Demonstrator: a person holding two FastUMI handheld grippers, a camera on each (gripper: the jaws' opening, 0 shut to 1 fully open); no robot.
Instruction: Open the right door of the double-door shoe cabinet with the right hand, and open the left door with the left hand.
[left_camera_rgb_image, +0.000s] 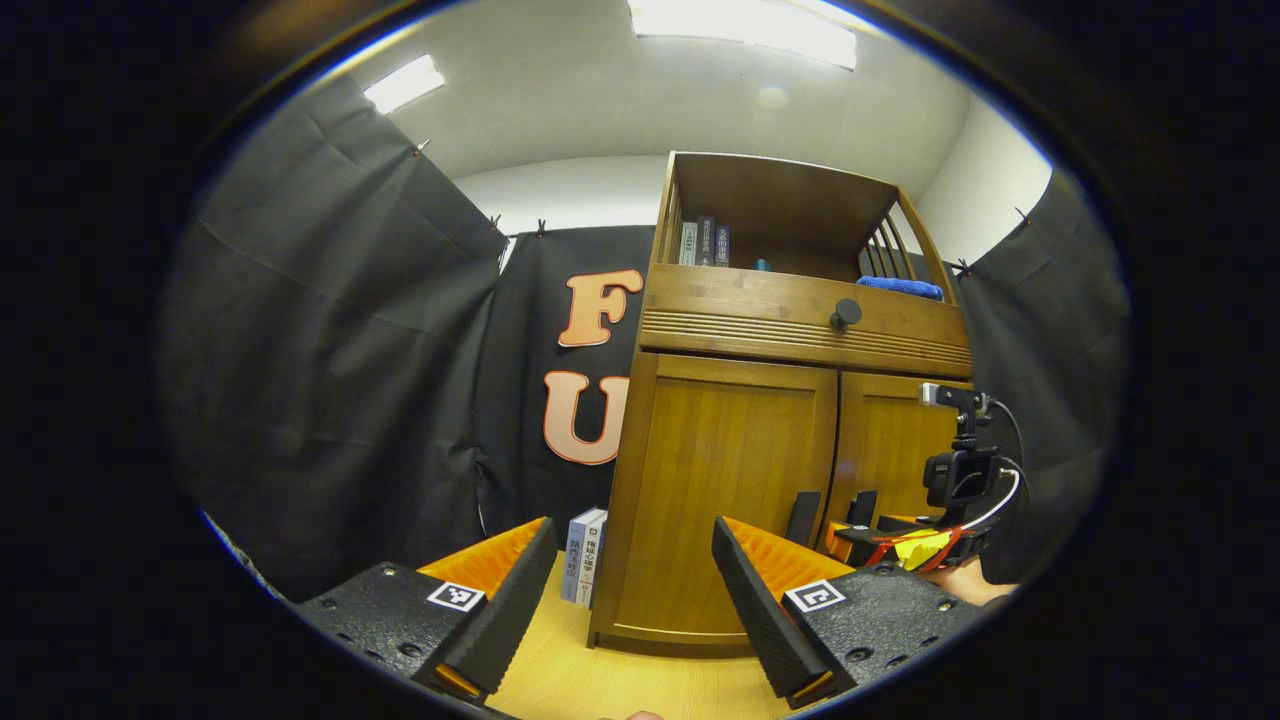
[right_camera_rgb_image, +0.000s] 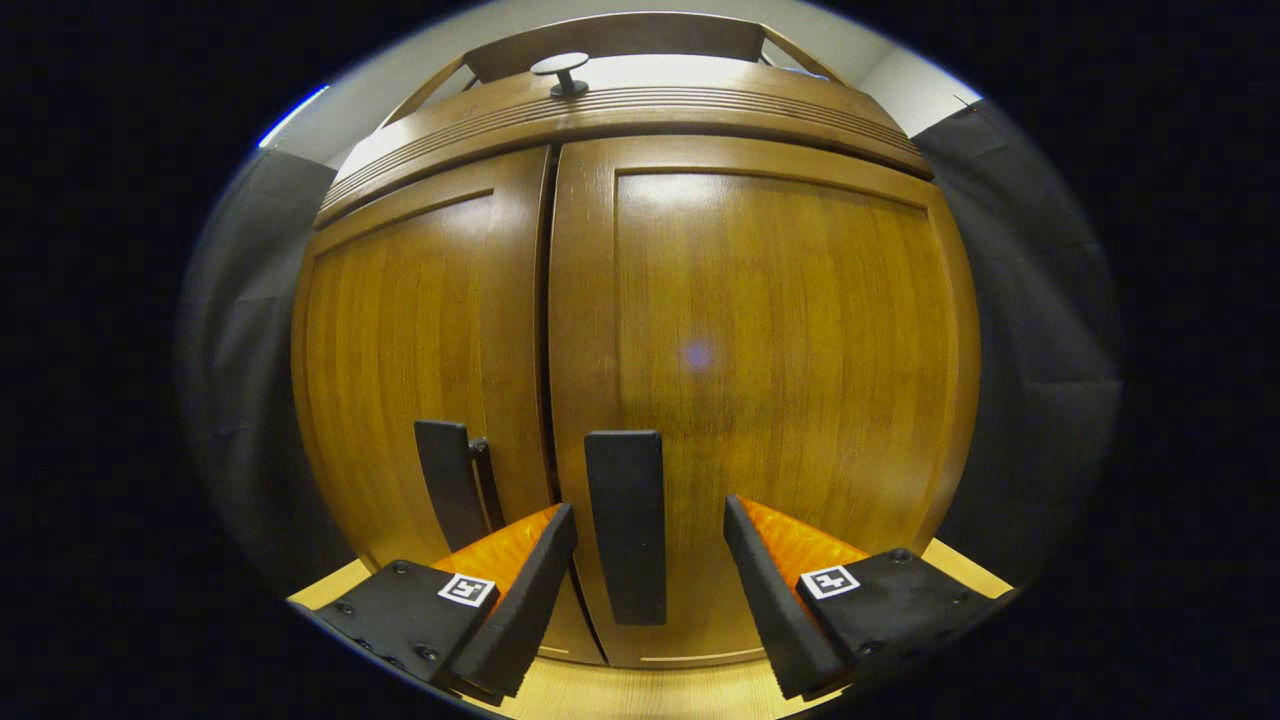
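Wood cabinet (right_camera_rgb_image: 700, 330) stands on the counter (left_camera_rgb_image: 620, 690), both doors closed and flush at the centre seam. Right door (right_camera_rgb_image: 780, 380) carries a flat black handle (right_camera_rgb_image: 627, 525) near its inner edge; left door (right_camera_rgb_image: 410, 350) has a matching handle (right_camera_rgb_image: 450, 495) just across the seam.

Right claw (right_camera_rgb_image: 650, 590): released, jaws spread wide, the right handle standing between them. Fingers (right_camera_rgb_image: 520, 590) are apart from the handle on both sides; whether the tips have reached the handle's depth cannot be told. In the left gripper view the same claw (left_camera_rgb_image: 870, 535) sits close up to the door fronts.

Left claw (left_camera_rgb_image: 630, 600): also released, holding nothing, set well back from the cabinet and facing its left door (left_camera_rgb_image: 725, 500). Books (left_camera_rgb_image: 583, 555) lean against the cabinet's side, beside the left finger (left_camera_rgb_image: 500, 600).

Step in hand, by judgement: approach to the right handle, grasp not yet made. No door opened, so the task is at its start.

Next move calls for: ease the right claw forward until the pads flank the handle, close on it, then pull along the door's arc, hinge presumably at the outer edge. The left claw then needs to advance and shift toward the seam to take the left handle. Risk: a straight pull may slip off the flat handle.
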